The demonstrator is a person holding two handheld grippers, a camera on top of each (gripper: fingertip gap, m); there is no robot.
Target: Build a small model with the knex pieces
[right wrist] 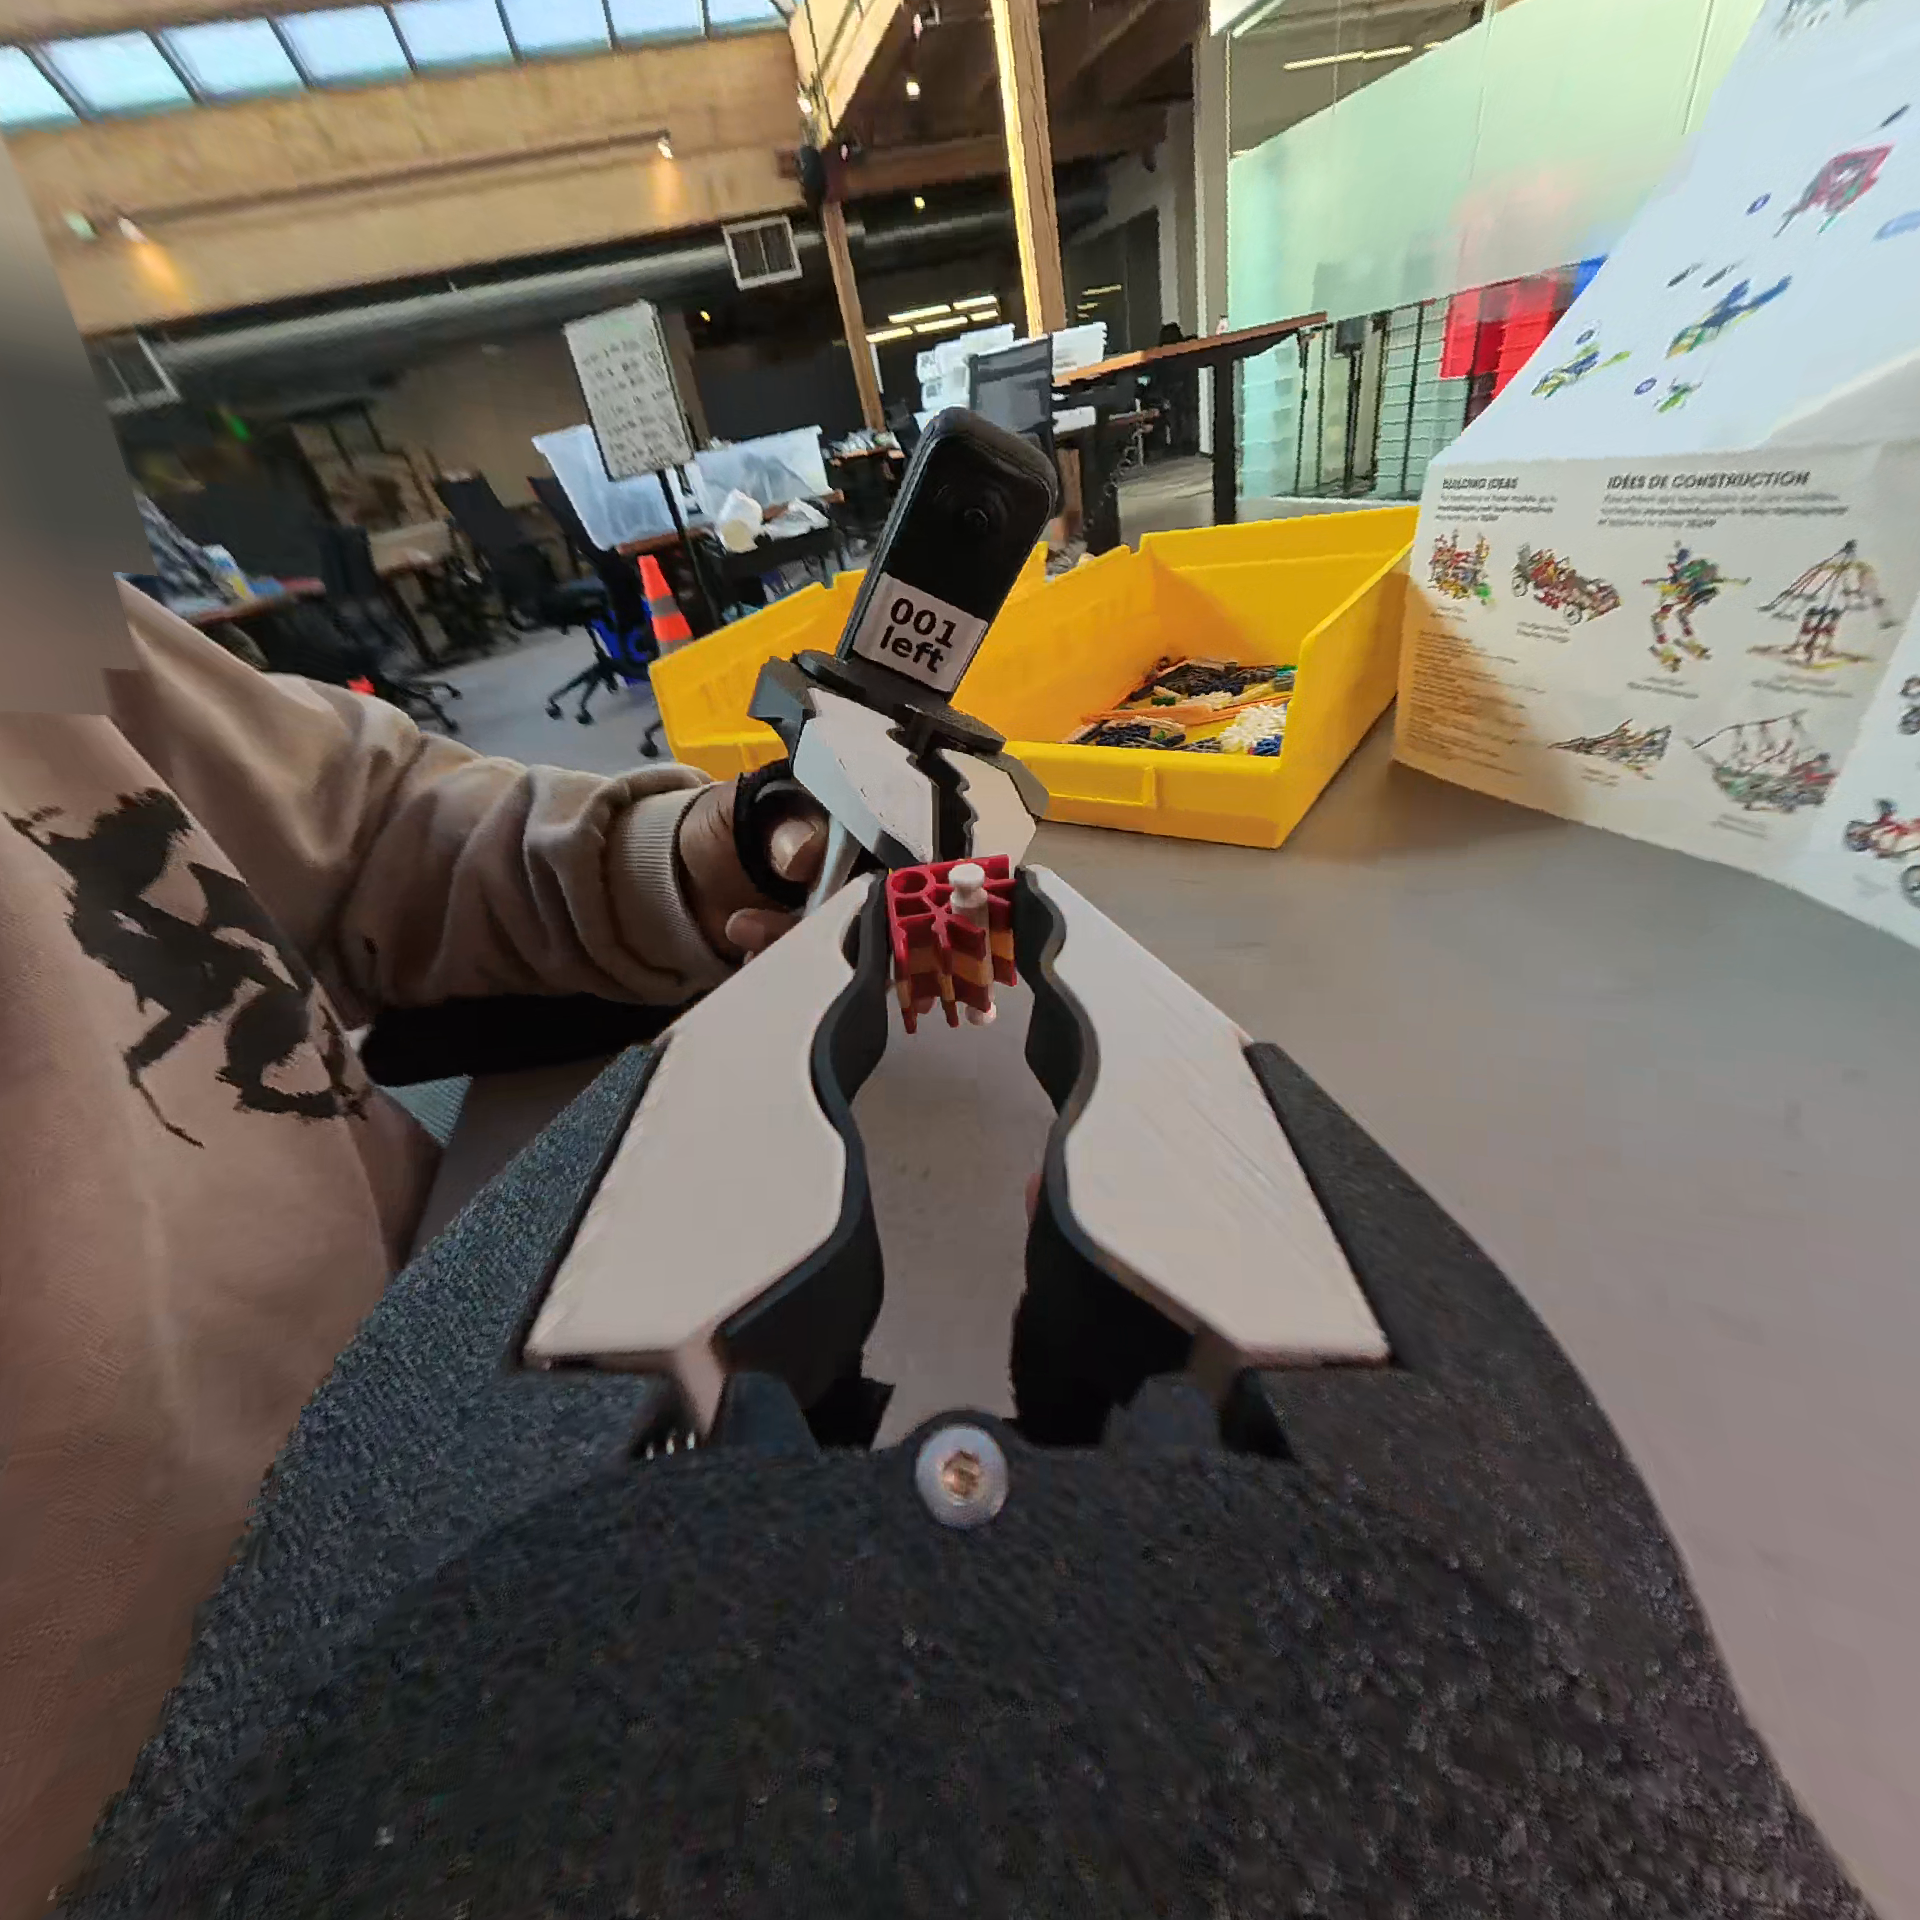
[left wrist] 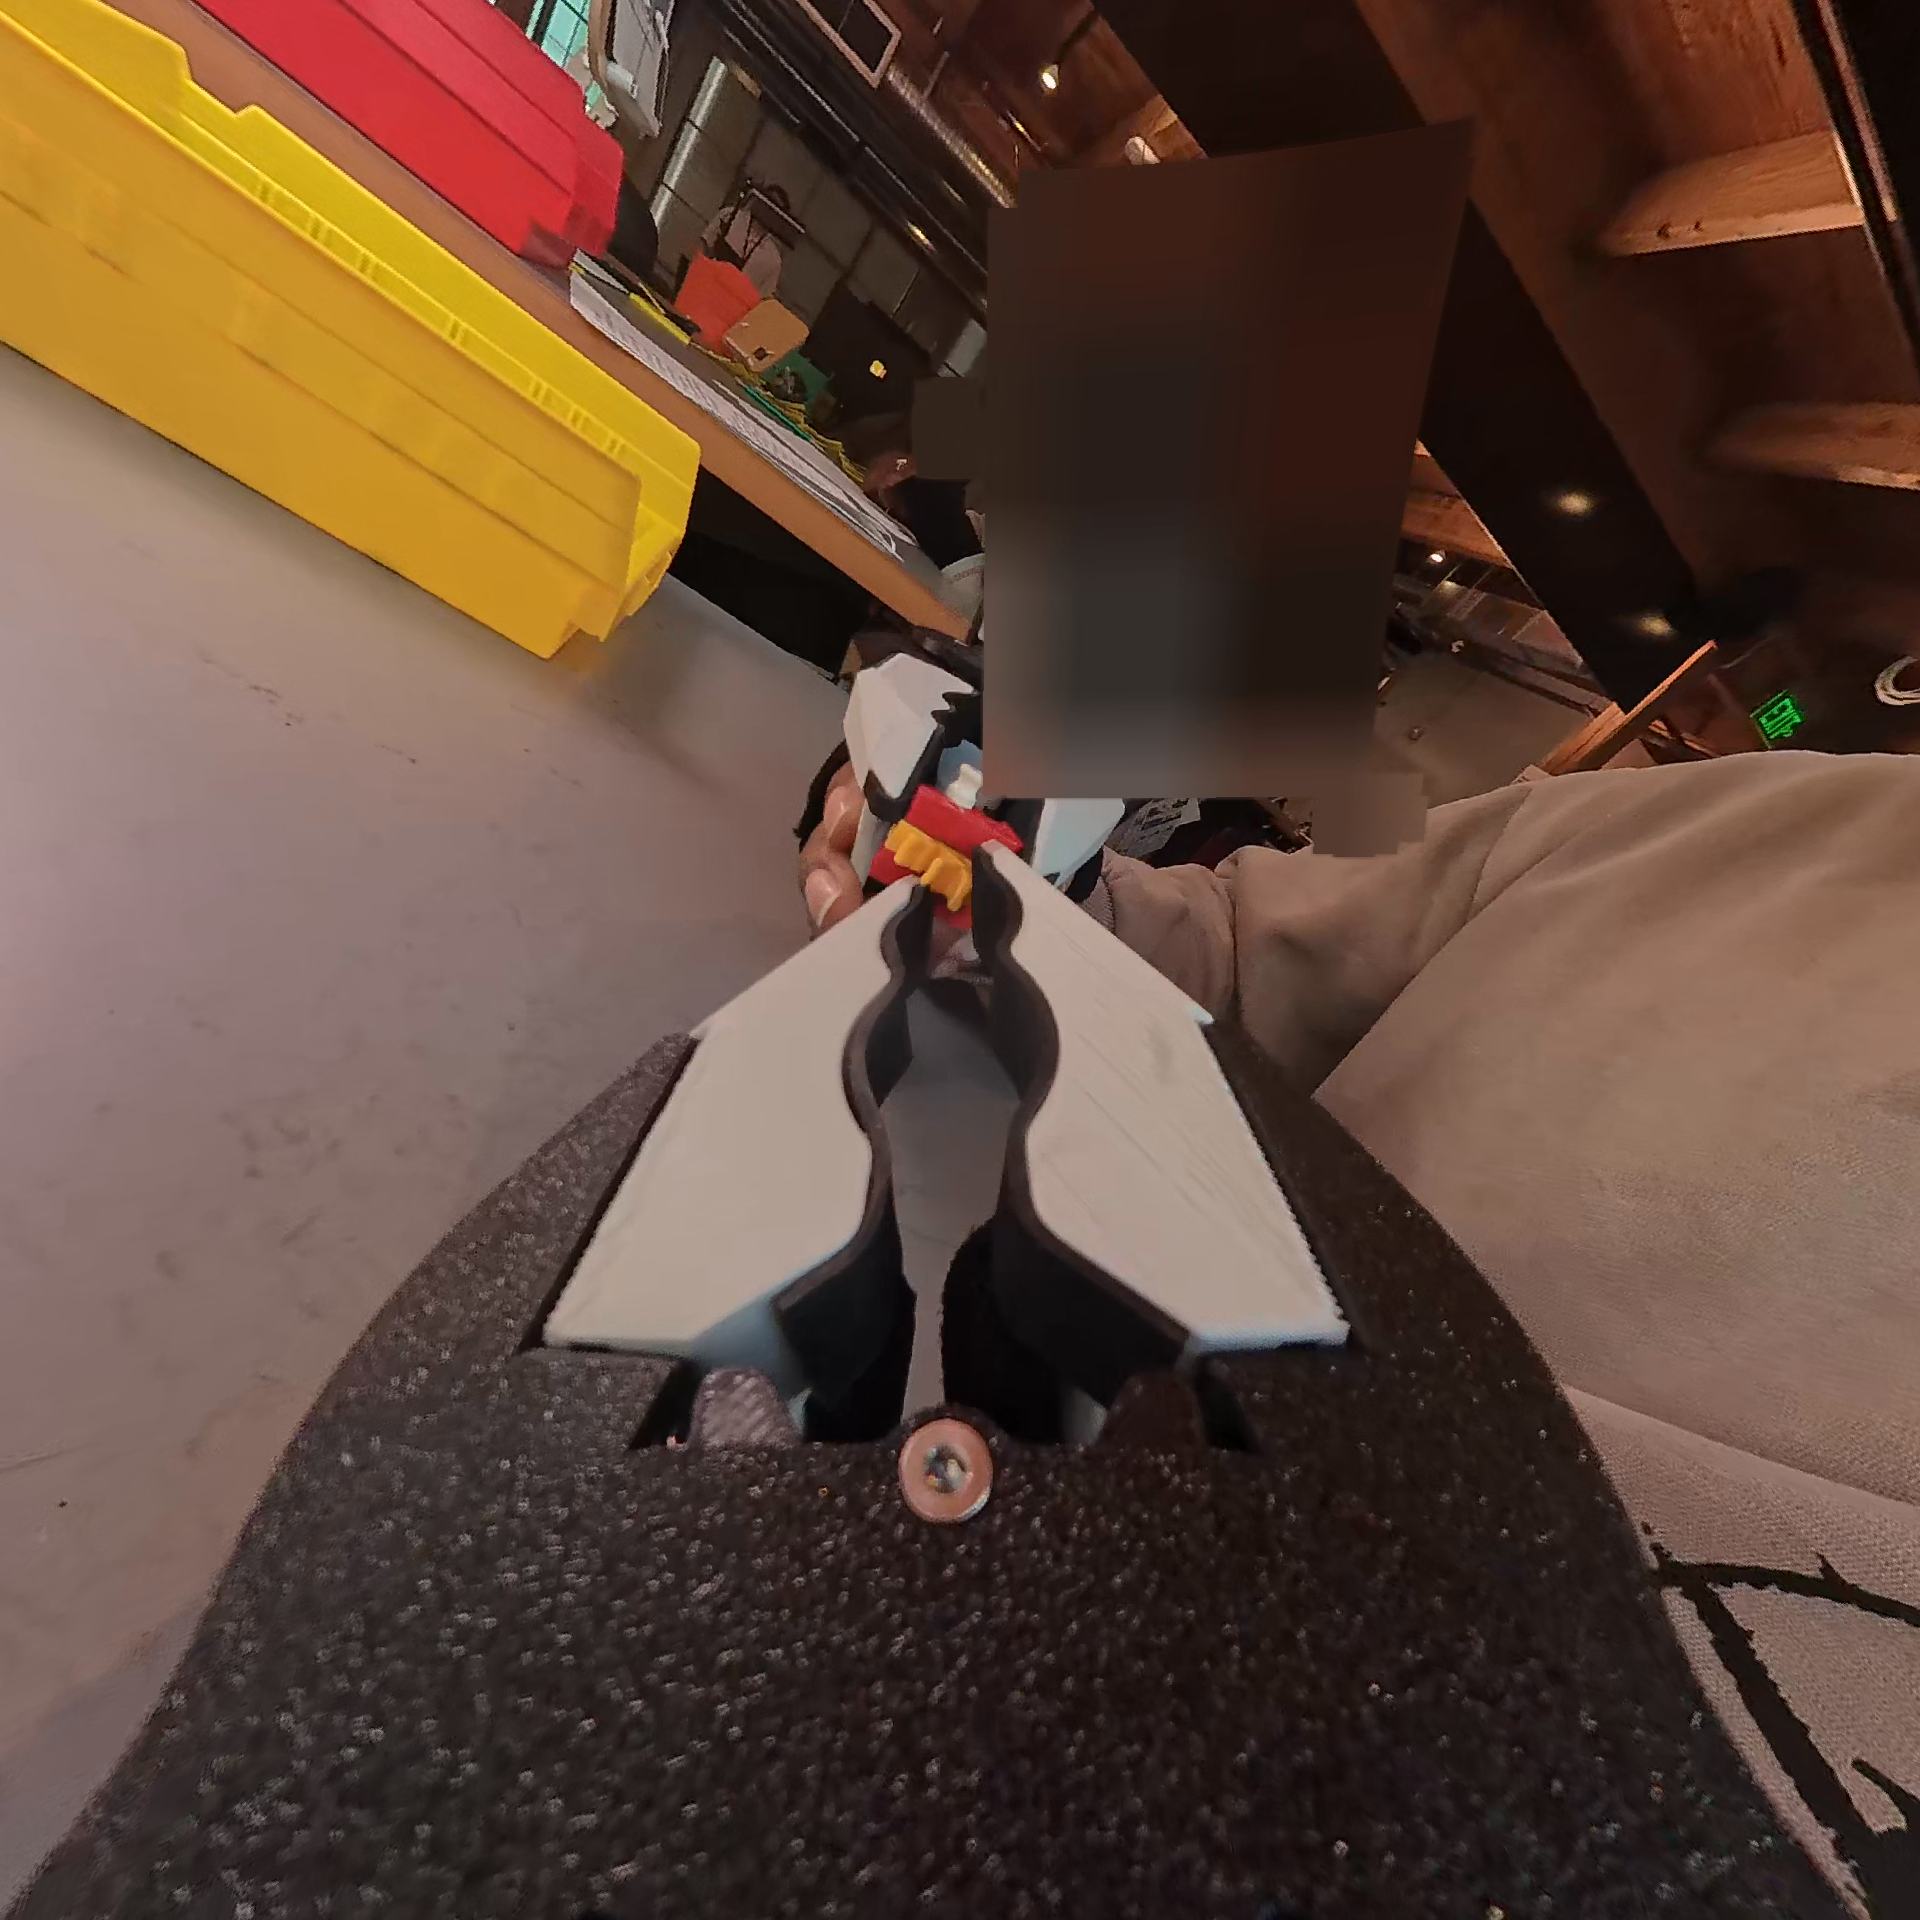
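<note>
left tongs [left wrist: 948, 883] nipping red-orange block stack [left wrist: 935, 844] | right tongs [left wrist: 914, 790] gripping it too | yellow bin [left wrist: 312, 343] behind

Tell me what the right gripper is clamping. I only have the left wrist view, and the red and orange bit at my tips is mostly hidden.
Observer: The right gripper is shut on a connector stack of red and orange layers, held between its two fingers.
Operator: Anything threaded through it?
Observer: A white rod stands upright at the stack's top.
Operator: Is the yellow bin empty? I see only its outside.
Observer: No, the yellow bin holds small pieces in mixed colours.
</note>
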